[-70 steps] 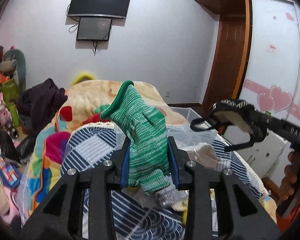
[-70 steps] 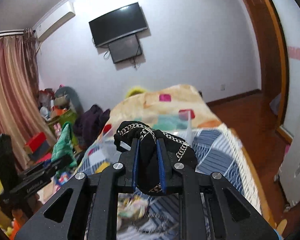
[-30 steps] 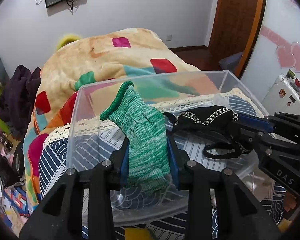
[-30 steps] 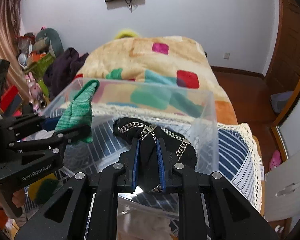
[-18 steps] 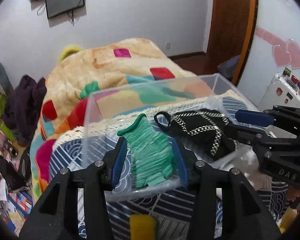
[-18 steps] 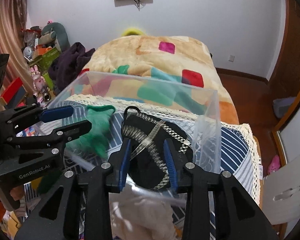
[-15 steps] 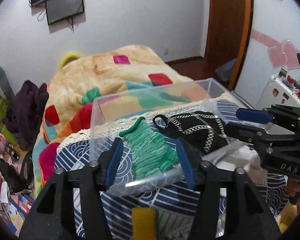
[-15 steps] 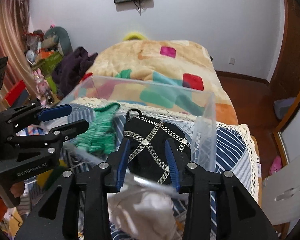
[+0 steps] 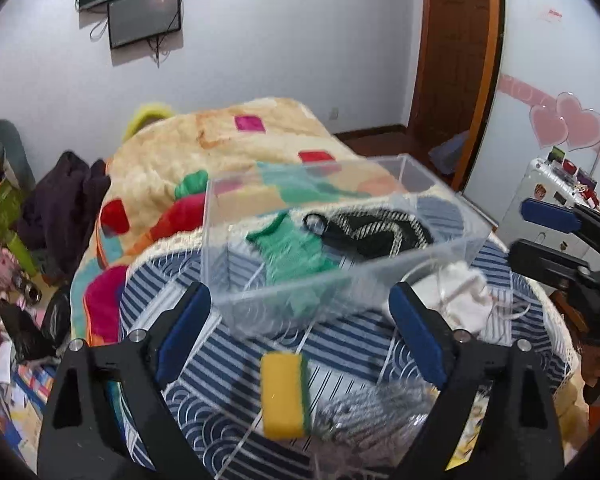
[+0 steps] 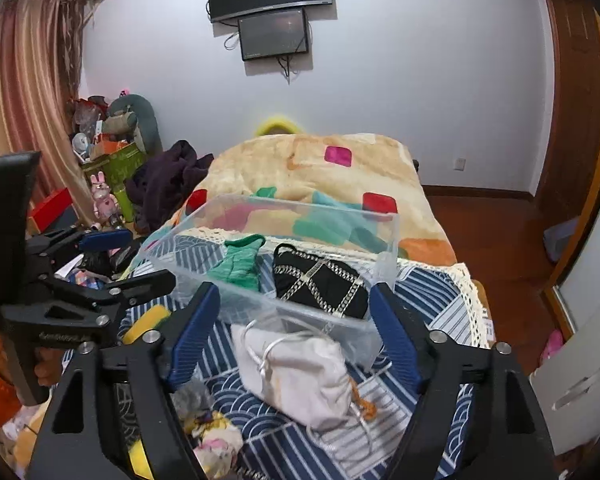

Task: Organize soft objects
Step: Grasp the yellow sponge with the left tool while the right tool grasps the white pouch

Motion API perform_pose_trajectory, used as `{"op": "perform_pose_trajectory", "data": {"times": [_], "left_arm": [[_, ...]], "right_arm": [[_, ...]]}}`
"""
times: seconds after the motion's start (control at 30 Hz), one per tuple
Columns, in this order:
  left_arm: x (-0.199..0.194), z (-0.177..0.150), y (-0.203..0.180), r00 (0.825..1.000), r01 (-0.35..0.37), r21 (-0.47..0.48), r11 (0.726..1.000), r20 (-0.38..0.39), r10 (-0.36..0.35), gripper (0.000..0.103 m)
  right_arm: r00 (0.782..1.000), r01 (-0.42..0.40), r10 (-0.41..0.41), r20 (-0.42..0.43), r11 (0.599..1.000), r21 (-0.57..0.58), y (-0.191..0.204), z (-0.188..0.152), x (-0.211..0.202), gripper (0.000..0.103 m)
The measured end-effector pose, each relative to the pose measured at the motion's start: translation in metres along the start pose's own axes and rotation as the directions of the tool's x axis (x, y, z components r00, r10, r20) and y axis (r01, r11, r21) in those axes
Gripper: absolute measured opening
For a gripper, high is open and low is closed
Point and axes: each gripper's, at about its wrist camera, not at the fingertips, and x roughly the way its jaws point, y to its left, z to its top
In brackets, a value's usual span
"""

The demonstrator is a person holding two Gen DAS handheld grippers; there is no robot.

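Observation:
A clear plastic bin [image 9: 440, 184] [image 10: 384, 264] sits on the striped blue bedcover. In it lie a green knit glove [image 9: 296, 252] [image 10: 240, 264] and a black chain-strap bag [image 9: 376, 232] [image 10: 320, 284], side by side. My left gripper [image 9: 300, 328] is wide open and empty, pulled back in front of the bin; it also shows in the right wrist view [image 10: 112, 256]. My right gripper [image 10: 296, 340] is wide open and empty; it also shows in the left wrist view [image 9: 540, 236]. A white drawstring pouch [image 10: 300, 368] [image 9: 460, 296] and a yellow sponge [image 9: 282, 394] [image 10: 146, 322] lie before the bin.
A grey knit piece [image 9: 372, 416] and a floral cloth [image 10: 216, 440] lie on the bedcover [image 9: 340, 344] near me. A patchwork blanket [image 10: 308, 160] covers the bed behind the bin. Clutter and a dark garment [image 10: 164, 184] stand at the left; a white cabinet [image 9: 556, 200] at the right.
Both grippers opened and let go: the green glove and the black bag now lie in the bin. Both grippers have drawn back and spread wider.

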Motion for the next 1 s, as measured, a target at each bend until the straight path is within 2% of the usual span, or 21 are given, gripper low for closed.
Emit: {"op": "perform_pose_trajectory", "data": {"times": [0.27, 0.4, 0.6, 0.73, 0.83, 0.93, 1.0], "left_arm": [[0.013, -0.039, 0.016, 0.996, 0.009, -0.045, 0.999, -0.087, -0.013, 0.092], [0.014, -0.055, 0.017, 0.996, 0.009, -0.036, 0.999, -0.092, -0.013, 0.092], [0.021, -0.065, 0.019, 0.994, -0.020, -0.047, 0.999, -0.105, 0.015, 0.090], [0.027, -0.065, 0.026, 0.992, -0.002, -0.081, 0.997, -0.125, -0.008, 0.071], [0.028, -0.068, 0.023, 0.990, 0.040, -0.072, 0.997, -0.132, -0.049, 0.062], [0.026, -0.072, 0.017, 0.991, 0.047, -0.053, 0.997, -0.124, -0.053, 0.050], [0.025, -0.073, 0.014, 0.990, 0.058, -0.051, 0.997, -0.122, -0.064, 0.043]], "right_arm": [[0.994, 0.001, 0.002, -0.109, 1.000, 0.026, -0.007, -0.031, 0.024, 0.080], [0.983, -0.007, 0.015, -0.182, 0.999, 0.045, -0.010, -0.046, 0.042, 0.080], [0.973, 0.004, 0.006, -0.229, 0.999, 0.042, -0.012, -0.054, 0.061, 0.080], [0.964, 0.009, 0.003, -0.265, 0.999, 0.045, -0.010, -0.058, 0.071, 0.080], [0.959, 0.003, 0.011, -0.282, 0.999, 0.051, -0.011, -0.061, 0.076, 0.077], [0.958, -0.002, 0.019, -0.286, 0.998, 0.060, -0.012, -0.065, 0.073, 0.062], [0.960, -0.003, 0.019, -0.278, 0.998, 0.059, -0.013, -0.066, 0.070, 0.047]]}}
